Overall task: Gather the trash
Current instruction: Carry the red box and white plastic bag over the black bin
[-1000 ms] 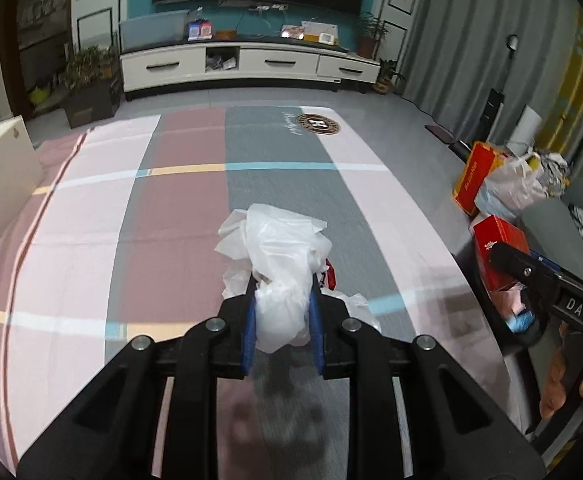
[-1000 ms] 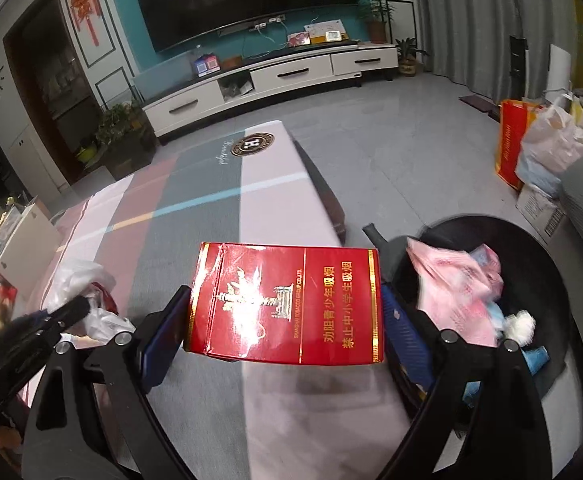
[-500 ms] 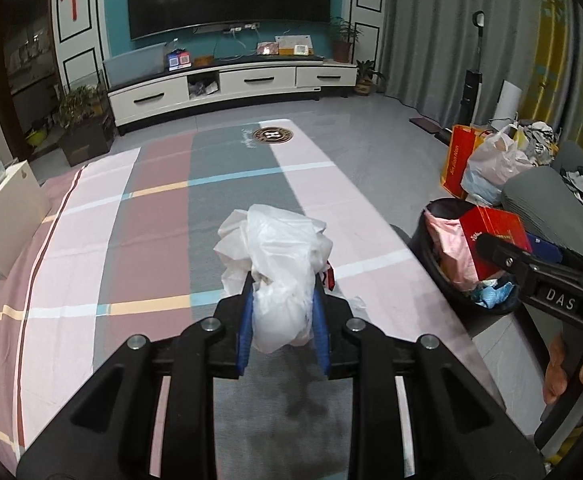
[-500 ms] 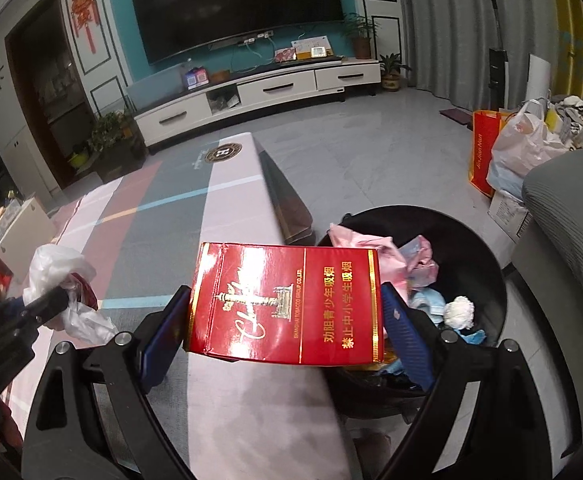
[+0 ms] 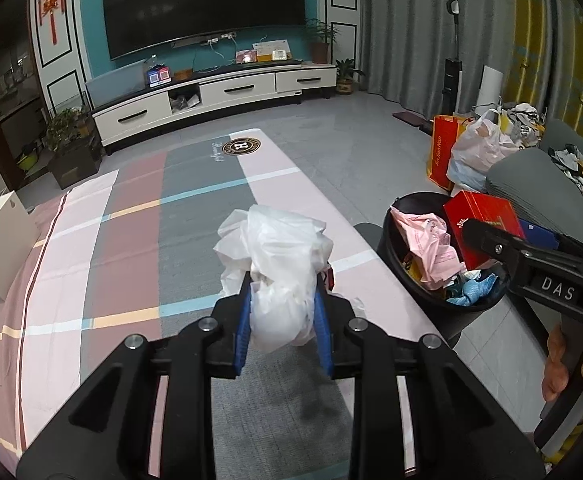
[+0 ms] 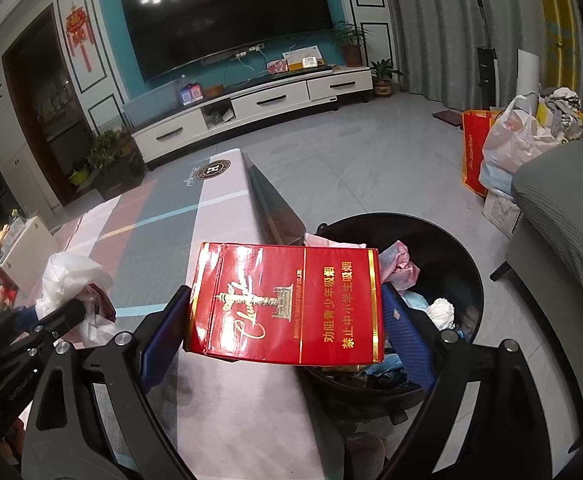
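I'm carrying trash to the black bin [image 6: 451, 240]: right tongs [image 6: 287, 320] clamp the red carton [image 6: 283, 300], left tongs [image 5: 279, 312], lately easing, pinch the white bag [image 5: 275, 256]; next, release over it.

bin [image 6: 467, 248] mouth half clear, heaped trash [image 6: 401, 270] near table [image 6: 227, 408] edge

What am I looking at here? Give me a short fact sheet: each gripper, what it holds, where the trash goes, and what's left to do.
left gripper: shut on white plastic bag, above the striped tablecloth
right gripper: shut on red carton, at the near rim of the bin
black bin: on the floor beside the table, already holds pink bag and other scraps
still to do: neither item dropped in yet
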Motion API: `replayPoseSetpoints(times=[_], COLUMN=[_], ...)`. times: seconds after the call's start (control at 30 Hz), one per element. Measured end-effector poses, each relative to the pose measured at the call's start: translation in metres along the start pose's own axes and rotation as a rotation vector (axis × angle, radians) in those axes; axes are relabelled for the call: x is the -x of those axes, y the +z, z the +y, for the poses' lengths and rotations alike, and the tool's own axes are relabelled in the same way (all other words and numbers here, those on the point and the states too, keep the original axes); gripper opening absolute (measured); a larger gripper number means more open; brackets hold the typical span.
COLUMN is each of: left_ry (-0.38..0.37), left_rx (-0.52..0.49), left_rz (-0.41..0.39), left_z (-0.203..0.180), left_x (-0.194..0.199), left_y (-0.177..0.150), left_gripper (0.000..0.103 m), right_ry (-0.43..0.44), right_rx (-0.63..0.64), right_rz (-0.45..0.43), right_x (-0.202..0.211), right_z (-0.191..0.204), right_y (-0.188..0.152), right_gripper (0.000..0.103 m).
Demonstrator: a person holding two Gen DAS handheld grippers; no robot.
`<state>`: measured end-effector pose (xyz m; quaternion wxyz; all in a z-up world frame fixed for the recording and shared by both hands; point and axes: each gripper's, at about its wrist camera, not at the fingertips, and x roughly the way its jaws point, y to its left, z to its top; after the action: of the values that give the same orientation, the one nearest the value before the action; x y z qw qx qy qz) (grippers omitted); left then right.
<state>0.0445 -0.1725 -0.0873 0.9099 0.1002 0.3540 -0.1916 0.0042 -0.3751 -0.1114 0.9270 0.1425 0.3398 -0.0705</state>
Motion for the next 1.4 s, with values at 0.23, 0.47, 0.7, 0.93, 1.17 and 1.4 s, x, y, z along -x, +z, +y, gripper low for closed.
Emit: replayPoseSetpoints(times=[0.23,0.47,0.7,0.93,1.17,1.4], left_ry=[-0.031,-0.111,-0.238,-0.323,-0.321,-0.302], left_rx=[-0.026,-0.076,-0.119,-0.170,-0.211,-0.250], left_rz=[-0.012,-0.033,-0.016,0.025,0.073,0.091], left_z=[-0.017,-0.051,-0.093,-0.136,-0.164,-0.174], left_x=[-0.001,-0.007,-0.024,-0.054,-0.083,-0.096], left_y=[0.009,0.026,0.043,0.052,0.046,0.042], left_gripper=[0.028,0.028,0.028,0.030,0.030,0.032], right_ry=[-0.020,-0.072,-0.102,-0.038,-0.056,-0.072], right_rx=[-0.035,-0.120,-0.241,-0.416,-0.454,-0.471], right_rz=[-0.012,-0.015,0.010,0.070,0.117,0.148], right_x=[0.005,0.004,-0.002,-0.018,-0.031,-0.039], right_z=[-0.017,-0.057,-0.102,-0.138,-0.147,-0.149], right_y=[0.001,0.005,0.002,-0.005,-0.005,-0.007], right_gripper=[0.090,0.090,0.090,0.090,0.090,0.090])
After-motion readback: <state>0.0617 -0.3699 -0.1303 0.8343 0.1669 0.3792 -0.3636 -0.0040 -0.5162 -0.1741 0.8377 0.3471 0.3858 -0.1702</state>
